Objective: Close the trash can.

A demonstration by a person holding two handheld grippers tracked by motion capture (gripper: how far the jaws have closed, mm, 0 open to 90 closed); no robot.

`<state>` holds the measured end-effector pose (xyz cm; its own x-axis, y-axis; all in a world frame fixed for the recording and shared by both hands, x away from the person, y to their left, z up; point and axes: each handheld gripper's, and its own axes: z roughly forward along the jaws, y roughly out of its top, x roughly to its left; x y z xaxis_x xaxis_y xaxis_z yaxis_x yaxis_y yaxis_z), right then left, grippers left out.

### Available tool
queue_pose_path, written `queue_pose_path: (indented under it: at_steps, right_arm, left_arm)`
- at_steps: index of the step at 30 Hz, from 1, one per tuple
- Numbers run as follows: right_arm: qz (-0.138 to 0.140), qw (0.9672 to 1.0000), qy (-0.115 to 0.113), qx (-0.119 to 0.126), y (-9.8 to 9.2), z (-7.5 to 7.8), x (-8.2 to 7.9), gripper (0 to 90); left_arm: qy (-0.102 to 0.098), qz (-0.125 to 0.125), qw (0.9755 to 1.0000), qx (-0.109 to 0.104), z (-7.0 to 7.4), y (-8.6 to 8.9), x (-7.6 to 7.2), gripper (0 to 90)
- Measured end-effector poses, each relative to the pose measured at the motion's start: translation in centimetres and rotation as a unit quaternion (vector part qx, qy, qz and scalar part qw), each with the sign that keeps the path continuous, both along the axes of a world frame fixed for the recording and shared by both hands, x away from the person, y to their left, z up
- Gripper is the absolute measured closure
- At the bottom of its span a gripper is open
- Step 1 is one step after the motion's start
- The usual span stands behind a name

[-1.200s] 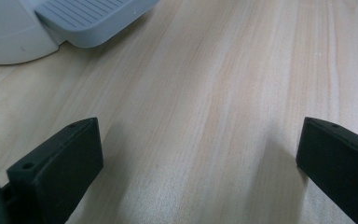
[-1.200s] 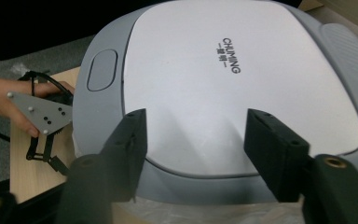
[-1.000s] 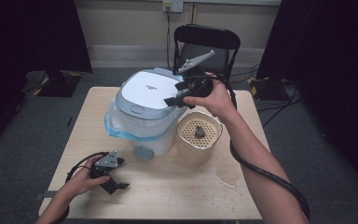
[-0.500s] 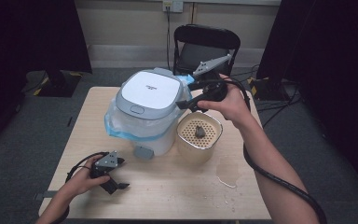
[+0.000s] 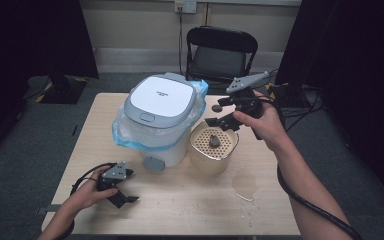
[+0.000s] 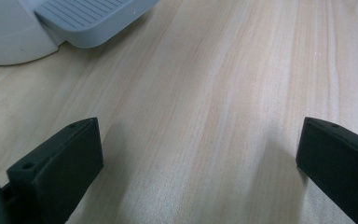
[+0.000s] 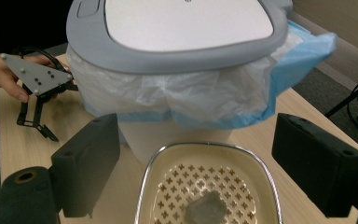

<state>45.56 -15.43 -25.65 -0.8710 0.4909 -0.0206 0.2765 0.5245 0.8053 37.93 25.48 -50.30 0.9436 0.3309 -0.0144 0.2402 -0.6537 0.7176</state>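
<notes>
Since a second ago, the right gripper has drawn back off the white-and-grey lidded bin toward the table's right side and now hangs above the cream perforated strainer basket, jaws spread wide and holding nothing. Inside that basket lies a small grey lump (what it is I cannot tell). The bin, lined with a blue-edged plastic bag, stands upright with its lid shut, just beside the basket. The left gripper rests low over the pale wooden table near the front left corner, jaws wide apart and empty, with the bin's grey pedal beyond them.
</notes>
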Motion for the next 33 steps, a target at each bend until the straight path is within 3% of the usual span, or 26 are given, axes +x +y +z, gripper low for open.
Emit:
queue_pose_path:
  at_steps: [11, 14, 30, 33]
  right_arm:
    - [-0.007, 1.0, 0.0, -0.001, -2.1, -2.7, -1.8, 14.4]
    - [-0.008, 0.9999, 0.003, -0.012, -2.3, -3.6, -2.2, 14.4]
    - [-0.015, 0.9986, 0.032, -0.039, -4.9, -11.5, -5.4, 14.5]
    - [-0.018, 0.9987, 0.043, -0.023, -5.4, -13.0, -6.1, 13.8]
  left_arm:
    - [-0.003, 0.006, 1.0, -0.003, -0.1, 0.0, -0.1, 0.0]
    - [-0.003, 0.007, 1.0, -0.004, -0.1, 0.0, -0.1, 0.0]
    - [-0.001, 0.007, 1.0, -0.002, -0.1, 0.0, -0.1, 0.0]
    - [-0.001, 0.006, 1.0, -0.001, -0.1, 0.0, -0.1, 0.0]
